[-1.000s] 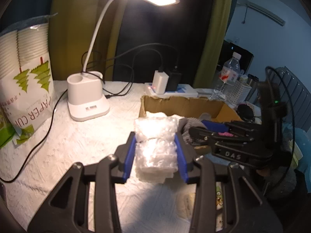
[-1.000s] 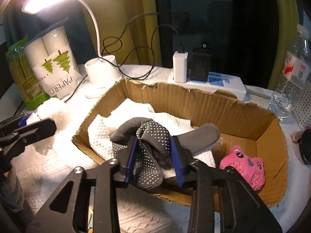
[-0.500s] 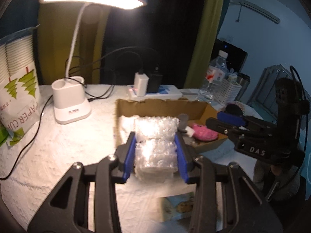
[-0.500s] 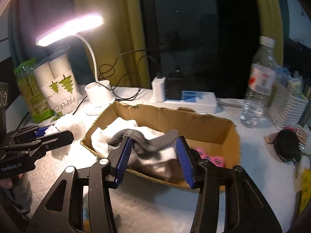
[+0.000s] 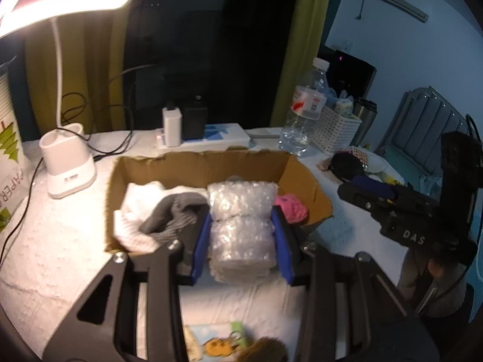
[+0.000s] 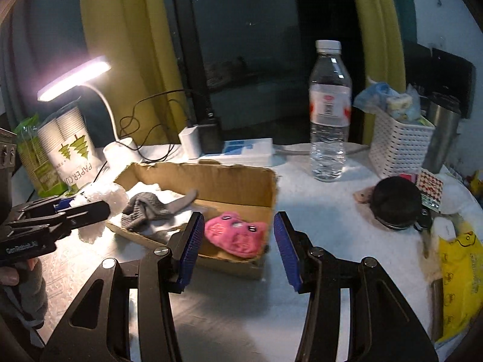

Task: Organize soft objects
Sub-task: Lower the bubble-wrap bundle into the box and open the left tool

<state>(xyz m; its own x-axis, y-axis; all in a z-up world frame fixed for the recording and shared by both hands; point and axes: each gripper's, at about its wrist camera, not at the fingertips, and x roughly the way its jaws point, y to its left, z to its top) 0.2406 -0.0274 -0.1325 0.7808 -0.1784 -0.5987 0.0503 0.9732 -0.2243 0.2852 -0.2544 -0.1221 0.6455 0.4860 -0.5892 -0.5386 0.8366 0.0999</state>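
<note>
Domestic room, cluttered table; olive-yellow curtains [image 6: 120, 45] frame a dark window. White gooseneck desk lamp [image 5: 65, 163], white power strip [image 6: 241, 150], clear plastic water bottle [image 6: 329, 111].

Each gripper [image 6: 235, 247] is black with 2 ribbed blue pads [image 6: 190, 247], silver screws and white "DAS" lettering [image 5: 413, 236].

Right wrist view: cardboard box [image 6: 241, 181] seen past empty, parted right gripper [image 6: 238, 247].
Pink plush toy [image 6: 235, 235] and grey glove [image 6: 148, 208] are seen lying in the box. Bubble wrap [image 6: 105, 199] is clamped by the left gripper [image 6: 90, 208] just beside the box's left edge. A water bottle [image 6: 329, 114] stands near the table's back edge.
</note>
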